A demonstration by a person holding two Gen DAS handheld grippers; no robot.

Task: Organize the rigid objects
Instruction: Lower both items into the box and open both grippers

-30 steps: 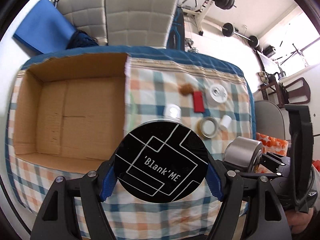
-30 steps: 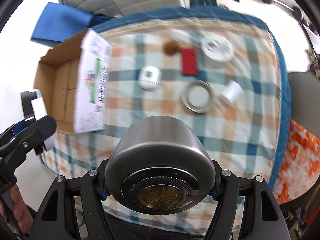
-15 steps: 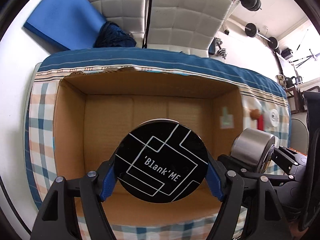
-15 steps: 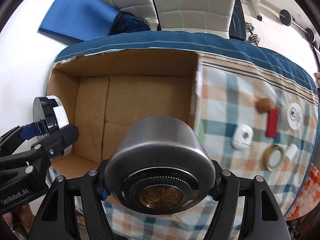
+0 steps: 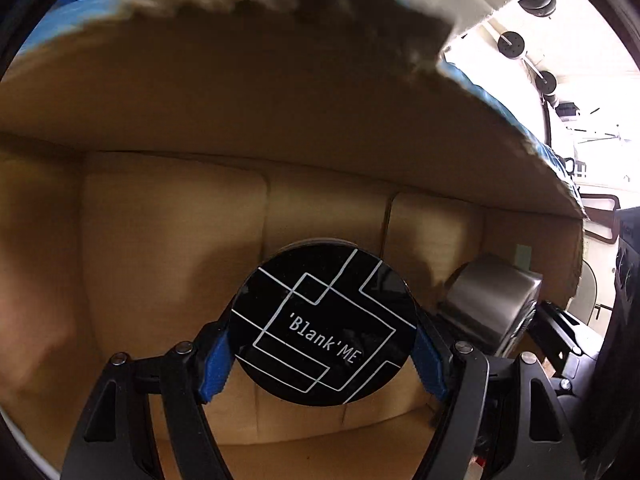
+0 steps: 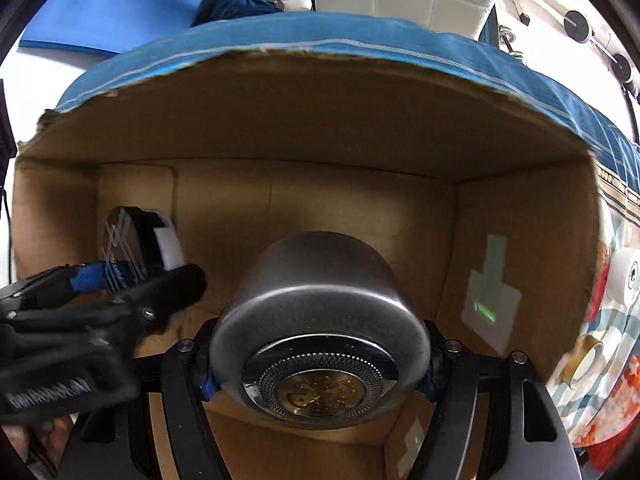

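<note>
Inside cardboard box [image 6: 320, 128]: left gripper [image 5: 324, 344] jaws clamped on black "Blank'ME" tin [image 5: 325, 322]; right gripper [image 6: 318, 356] jaws clamped on steel canister [image 6: 316, 296]. Step: placement. Next, likely: lower both to box floor, part jaws, keep items apart.

Black tin [image 5: 325, 323], metal jar [image 6: 318, 332] lowered into cardboard box [image 6: 320, 120] (walls now surround both)

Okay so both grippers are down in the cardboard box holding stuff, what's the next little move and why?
Probably lower a touch more, then open. The left gripper is clamped on the black round tin and the right gripper on the metal cup, both inside the cardboard box walls; whether either touches the floor is unclear.
</note>
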